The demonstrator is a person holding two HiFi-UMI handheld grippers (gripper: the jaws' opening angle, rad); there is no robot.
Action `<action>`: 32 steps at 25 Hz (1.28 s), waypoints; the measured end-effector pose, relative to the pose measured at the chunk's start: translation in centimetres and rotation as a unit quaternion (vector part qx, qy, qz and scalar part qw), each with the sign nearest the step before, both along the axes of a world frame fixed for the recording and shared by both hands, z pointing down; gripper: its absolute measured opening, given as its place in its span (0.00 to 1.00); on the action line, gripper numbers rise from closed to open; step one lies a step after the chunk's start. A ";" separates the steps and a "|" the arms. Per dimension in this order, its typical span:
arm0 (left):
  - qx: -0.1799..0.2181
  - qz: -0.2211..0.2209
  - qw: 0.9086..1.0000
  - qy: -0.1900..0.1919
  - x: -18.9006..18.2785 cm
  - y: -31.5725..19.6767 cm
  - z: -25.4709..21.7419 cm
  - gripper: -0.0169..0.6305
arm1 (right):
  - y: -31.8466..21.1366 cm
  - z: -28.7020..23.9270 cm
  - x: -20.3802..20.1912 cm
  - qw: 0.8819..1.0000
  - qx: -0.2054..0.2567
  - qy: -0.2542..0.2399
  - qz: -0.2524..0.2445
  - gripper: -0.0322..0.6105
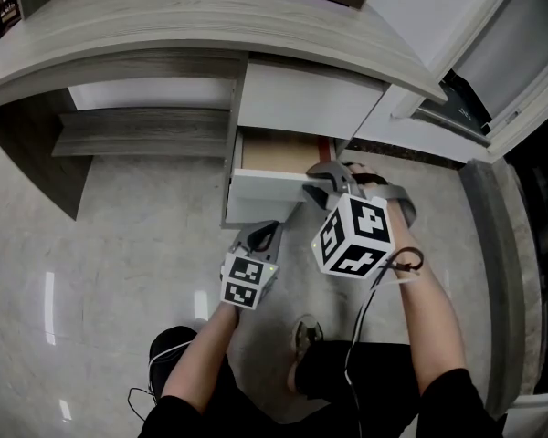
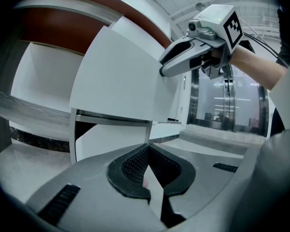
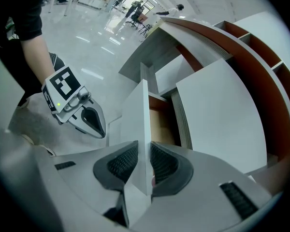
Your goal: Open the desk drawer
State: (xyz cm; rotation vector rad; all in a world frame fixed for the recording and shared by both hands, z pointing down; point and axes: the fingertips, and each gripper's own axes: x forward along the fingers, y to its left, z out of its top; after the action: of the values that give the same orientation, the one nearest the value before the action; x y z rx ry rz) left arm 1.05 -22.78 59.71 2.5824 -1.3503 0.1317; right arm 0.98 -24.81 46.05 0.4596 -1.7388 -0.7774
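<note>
While the survey ran left to right, item one was the table (image 1: 164,26): a curved grey-wood top with an open recess under its left part.

Item two: the left hand-held gripper (image 1: 270,229), jaws clenched together on nothing. It hovered low over the pale floor (image 1: 119,245), near the lower left corner of the white front panel (image 1: 260,188) of the drawer (image 1: 279,151).

Item three: that drawer, under the table's right part, stood partway out, its brown interior showing behind the panel.

Item four: the right hand-held gripper (image 3: 144,151), angled down from above. It was grasping the panel's top edge toward its right end, one pad on each face (no handle was visible, so the bare edge was the only purchase).

Risks, as judged:
- The grip sat on a thin, smooth edge, so a pull tilted upward could slide the pads off.
- An off-centre pull could skew the drawer in its runners and jam it.
- The idle left hand-held gripper, close before the panel, could be struck if the drawer came farther out.
</note>
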 end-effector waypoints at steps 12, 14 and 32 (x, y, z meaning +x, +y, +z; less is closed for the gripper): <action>-0.001 0.012 1.000 -0.013 0.8 0.6 0.6 0.03 | 1.4 0.5 0.3 1.000 0.010 0.012 -0.003 0.16; -0.003 0.016 1.000 -0.017 1.0 0.8 0.7 0.03 | 1.6 0.6 0.4 1.000 0.011 0.014 -0.005 0.16; -0.006 0.031 0.999 -0.031 1.7 2.4 1.3 0.03 | 4.0 2.2 0.9 0.999 0.030 0.024 0.000 0.16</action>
State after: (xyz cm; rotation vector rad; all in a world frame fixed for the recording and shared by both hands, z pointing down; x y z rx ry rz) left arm 2.79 -20.37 60.97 2.6321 -1.2853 0.2316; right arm 1.93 -20.77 48.28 0.4785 -1.6753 -0.8344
